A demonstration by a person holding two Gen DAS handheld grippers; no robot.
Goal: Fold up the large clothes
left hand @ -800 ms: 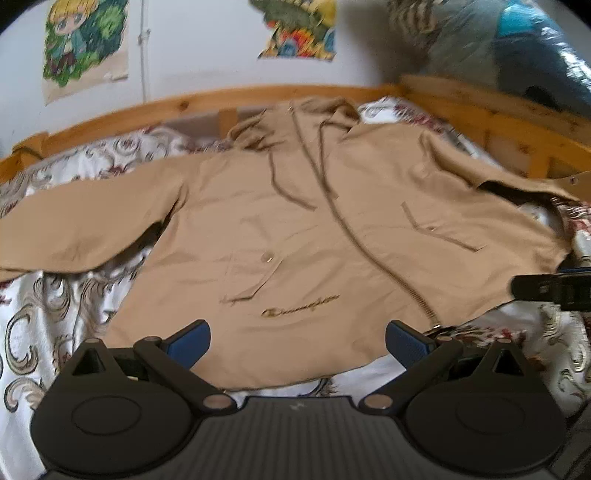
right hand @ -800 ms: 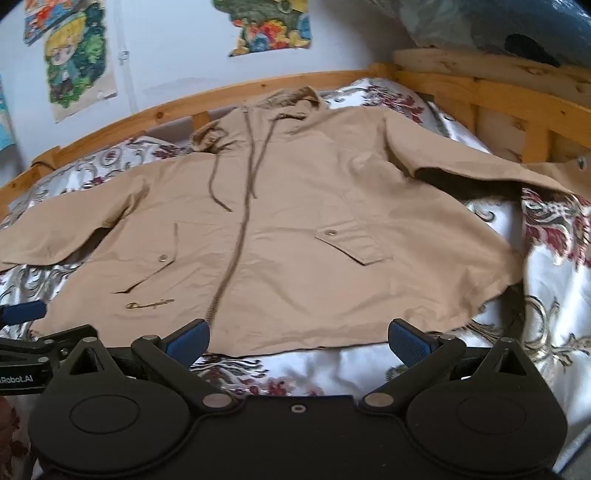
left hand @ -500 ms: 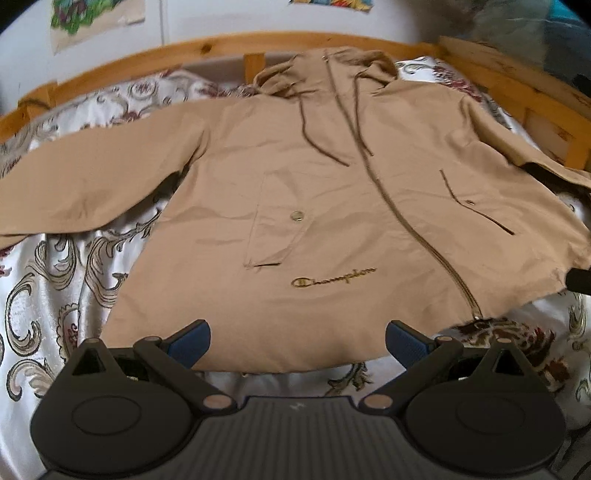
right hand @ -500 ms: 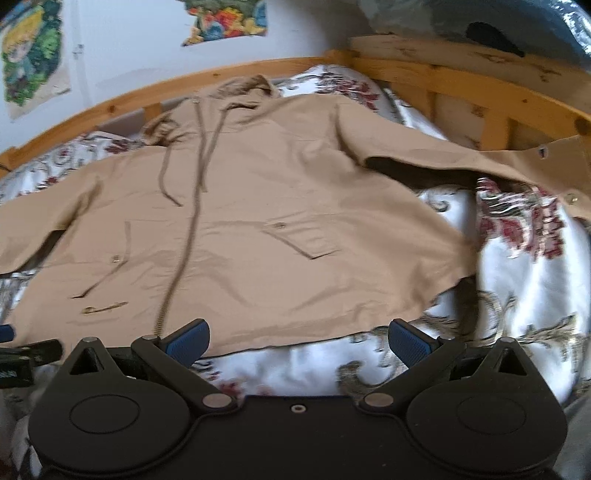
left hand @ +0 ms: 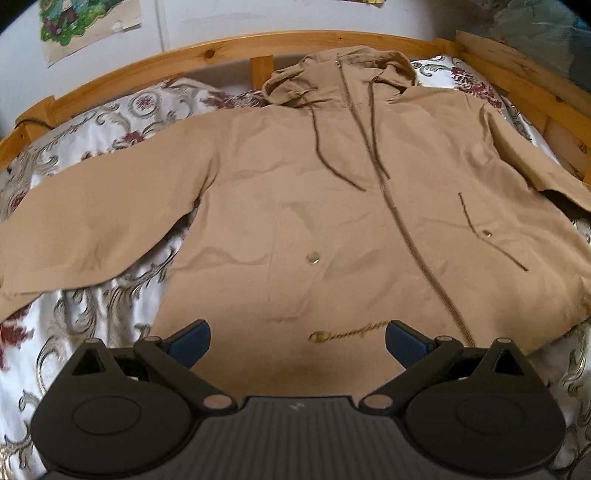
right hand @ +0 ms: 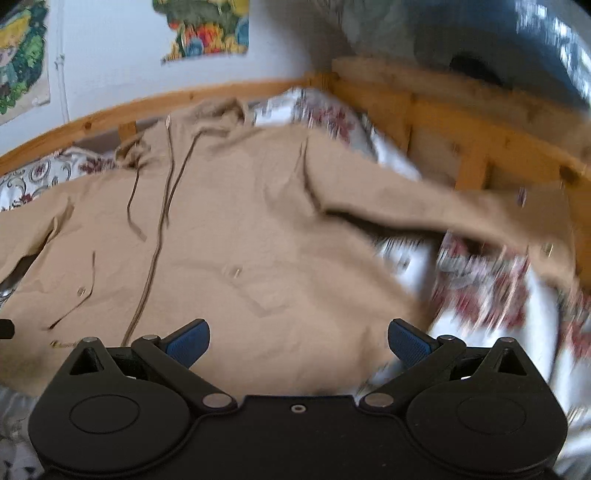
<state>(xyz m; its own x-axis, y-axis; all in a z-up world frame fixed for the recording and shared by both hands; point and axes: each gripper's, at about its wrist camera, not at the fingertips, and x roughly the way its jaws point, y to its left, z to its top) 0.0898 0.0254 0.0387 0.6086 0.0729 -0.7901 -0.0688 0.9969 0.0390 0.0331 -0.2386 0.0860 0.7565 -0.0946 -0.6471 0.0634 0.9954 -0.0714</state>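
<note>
A tan hooded jacket (left hand: 332,206) lies spread flat, front up and zipped, on the bed, hood toward the headboard, sleeves out to both sides. It also shows in the right wrist view (right hand: 258,240), which is blurred. My left gripper (left hand: 297,341) is open and empty, low over the jacket's hem by the gold logo (left hand: 347,332). My right gripper (right hand: 298,341) is open and empty over the hem's right part. The right sleeve (right hand: 443,214) stretches toward the wooden rail.
A white bedsheet with floral pattern (left hand: 92,314) covers the bed. A wooden bed frame (left hand: 221,48) runs along the back and the right side (right hand: 480,122). Posters (right hand: 203,29) hang on the wall. Dark bedding (right hand: 480,44) is piled behind the right rail.
Both grippers have moved forward and lower over the jacket's hem. The right wrist view has swung right toward the right sleeve. Both grippers stay open.
</note>
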